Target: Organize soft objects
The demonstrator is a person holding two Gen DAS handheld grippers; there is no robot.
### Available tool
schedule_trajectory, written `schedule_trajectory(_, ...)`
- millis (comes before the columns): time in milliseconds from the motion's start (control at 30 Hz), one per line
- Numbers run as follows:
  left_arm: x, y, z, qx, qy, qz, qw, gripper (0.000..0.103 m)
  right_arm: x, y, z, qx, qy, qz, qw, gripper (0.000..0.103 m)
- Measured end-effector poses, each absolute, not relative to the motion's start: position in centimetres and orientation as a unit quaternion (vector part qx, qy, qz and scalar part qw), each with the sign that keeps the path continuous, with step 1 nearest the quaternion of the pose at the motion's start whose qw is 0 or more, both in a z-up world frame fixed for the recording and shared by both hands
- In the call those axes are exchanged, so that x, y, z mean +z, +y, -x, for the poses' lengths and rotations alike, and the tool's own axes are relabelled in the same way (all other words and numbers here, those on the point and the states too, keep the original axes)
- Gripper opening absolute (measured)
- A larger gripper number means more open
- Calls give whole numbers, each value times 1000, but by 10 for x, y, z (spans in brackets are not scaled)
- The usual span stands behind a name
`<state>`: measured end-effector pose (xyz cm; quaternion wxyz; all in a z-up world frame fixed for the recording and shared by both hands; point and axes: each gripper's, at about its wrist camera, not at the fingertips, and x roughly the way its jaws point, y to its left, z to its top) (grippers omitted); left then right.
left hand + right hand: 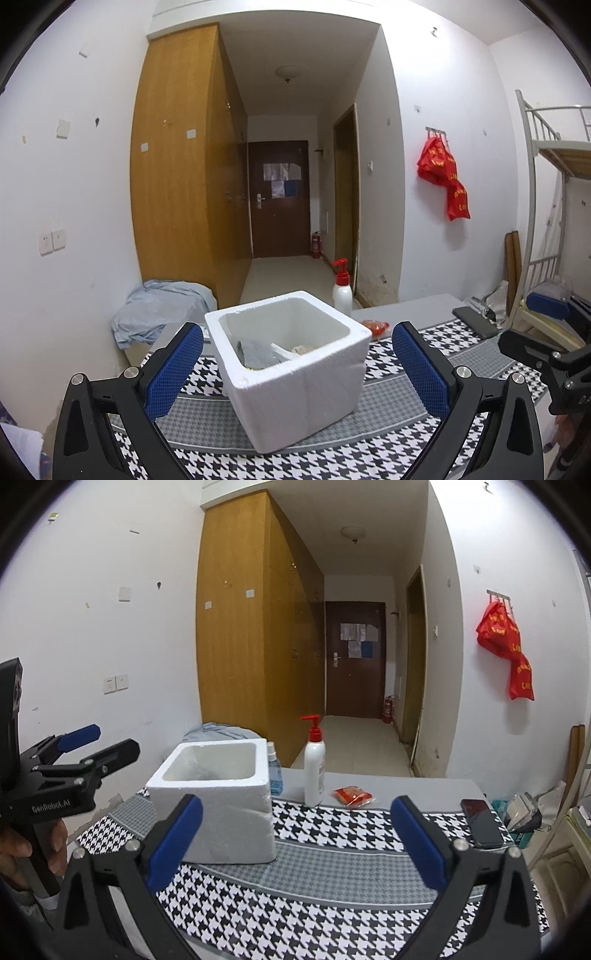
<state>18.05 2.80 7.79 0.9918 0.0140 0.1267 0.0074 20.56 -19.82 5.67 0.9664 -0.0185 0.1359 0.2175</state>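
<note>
Both sets of fingers spread wide and empty. Left gripper (297, 360) hovering just in front of the white foam box (295, 369), fingers flanking it without touching. Right gripper (297, 840) held back over the houndstooth cloth (332, 878) on the surface, pointing between the box and the red packet (352, 796).

Inside the box: at least 2 soft items (273, 352), grey and pale, lying low against the near wall; exact kind hard to tell. On the surface outside it, only 1 likely soft candidate left, the red packet, lying flat just right of the pump bottle (314, 764) and well apart from the phone (482, 823).

Probably between placements: several things binned, packet not yet fetched. Next move likely a forward reach with the right gripper, low approach, fingers straddling the crinkly packet, gentle pinch, then a lift clearing the box rim. Bottle close by, so care with the left finger.
</note>
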Motion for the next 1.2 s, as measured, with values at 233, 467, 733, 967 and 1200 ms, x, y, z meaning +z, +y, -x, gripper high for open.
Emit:
schedule_trajectory(233,74,26,-165,10,119,-4,993,102,56,-201,-193,225,130,16,966,103)
schedule_trajectory(467,70,21,-146,4,109,4,994,102,53,-209,-175,223,121,11,967,103)
schedule_trajectory(733,63,11,-125,0,101,5,995,102,43,-214,-149,225,101,12,969,103)
schedule_trajectory(967,49,3,-103,-1,91,9,996,102,31,-223,-134,228,97,0,969,103)
schedule_trajectory(1200,37,-5,-84,-2,82,6,997,102,19,-230,-122,228,95,-12,969,103)
